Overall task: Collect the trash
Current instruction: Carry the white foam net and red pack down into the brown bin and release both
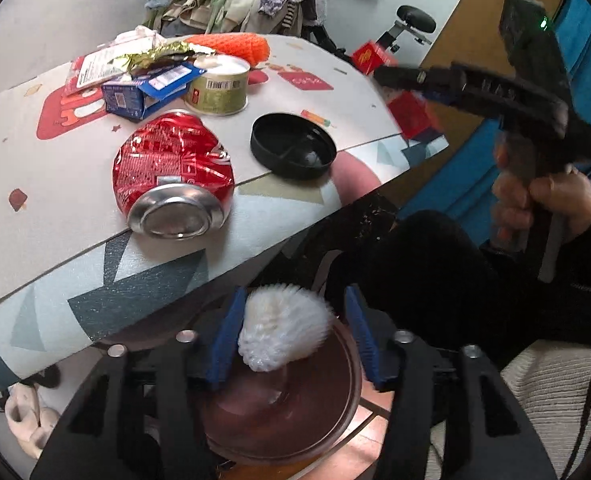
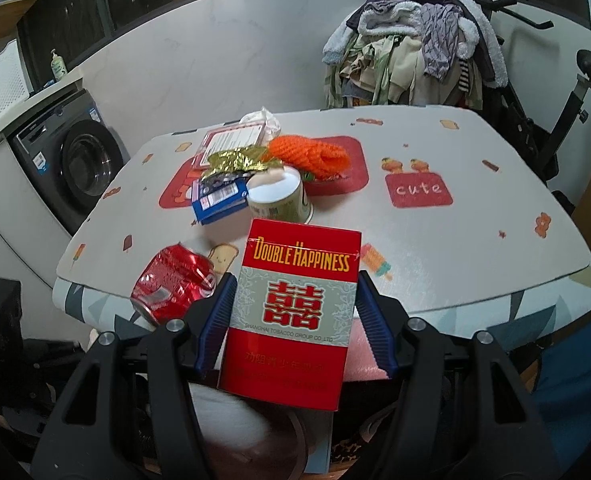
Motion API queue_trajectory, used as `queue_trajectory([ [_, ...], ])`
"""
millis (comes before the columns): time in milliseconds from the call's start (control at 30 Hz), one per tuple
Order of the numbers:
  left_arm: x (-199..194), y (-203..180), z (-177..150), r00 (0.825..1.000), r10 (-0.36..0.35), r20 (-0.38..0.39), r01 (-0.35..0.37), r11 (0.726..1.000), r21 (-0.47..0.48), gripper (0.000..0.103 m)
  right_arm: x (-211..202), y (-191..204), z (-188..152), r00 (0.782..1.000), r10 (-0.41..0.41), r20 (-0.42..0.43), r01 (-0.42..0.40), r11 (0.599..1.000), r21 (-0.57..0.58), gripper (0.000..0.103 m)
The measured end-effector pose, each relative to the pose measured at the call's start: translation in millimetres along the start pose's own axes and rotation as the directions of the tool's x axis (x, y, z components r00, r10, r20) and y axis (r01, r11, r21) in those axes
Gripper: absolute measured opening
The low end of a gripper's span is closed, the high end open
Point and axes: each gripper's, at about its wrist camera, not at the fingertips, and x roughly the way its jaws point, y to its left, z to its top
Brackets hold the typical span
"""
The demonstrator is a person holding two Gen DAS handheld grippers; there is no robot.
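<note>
Evenly lit, soft shadows; glare on crushed can (image 1: 173, 172); motion-blurred right gripper (image 1: 391, 76); fisheye-bent, dark corners.

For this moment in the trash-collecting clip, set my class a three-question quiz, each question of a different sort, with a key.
1. True or false: the right gripper holds a red cigarette pack.
2. Multiple choice: what lies nearest the crushed red can on the table? A) a black round lid B) a glass bottle C) a spoon
3. Fill in: between the left gripper's fingers sits a white ____, above a brown bin.

Key
1. True; its blue pads are at the pack's sides.
2. A
3. Brush. Whether the pads press it, the view does not settle.
</note>
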Motion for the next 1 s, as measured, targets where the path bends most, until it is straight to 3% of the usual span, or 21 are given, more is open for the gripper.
queue_trajectory([
  [67,-5.8,-3.7,1.0,0.999,0.029,0.018,-0.029,1.000,0.003,0.066,3.1,1.2,-7.5,1.000,0.011,-0.018,-0.011,1.000,-0.001,0.061],
  [167,-27.7,-4.8,-0.2,0.990,0.087,0.109,-0.085,0.996,-0.018,0.080,9.5,6.6,-21.4,0.998,0.032,-0.053,-0.033,0.999,-0.015,0.061],
  [267,-51.3,-2.2,-4.2,0.966,0.160,0.203,-0.151,0.987,-0.060,0.089,18.1,16.0,-37.9,0.993,0.058,-0.099,-0.062,0.997,-0.040,0.061],
  [433,-78.0,6.8,-14.9,0.916,0.298,0.269,-0.275,0.954,-0.122,0.094,38.2,41.1,-69.2,0.974,0.091,-0.207,-0.113,0.989,-0.097,0.061],
  [600,-93.3,20.5,-21.2,0.877,0.385,0.288,-0.337,0.919,-0.203,0.096,55.5,65.4,-90.7,0.946,0.118,-0.302,-0.168,0.975,-0.145,0.061],
  [800,-99.7,37.2,-23.8,0.863,0.418,0.283,-0.345,0.898,-0.274,0.096,68.8,84.9,-104.4,0.919,0.121,-0.374,-0.206,0.959,-0.196,0.062],
  [1000,-97.5,43.1,-24.5,0.866,0.423,0.266,-0.345,0.891,-0.295,0.097,77.4,92.3,-111.2,0.902,0.120,-0.414,-0.223,0.952,-0.210,0.062],
])
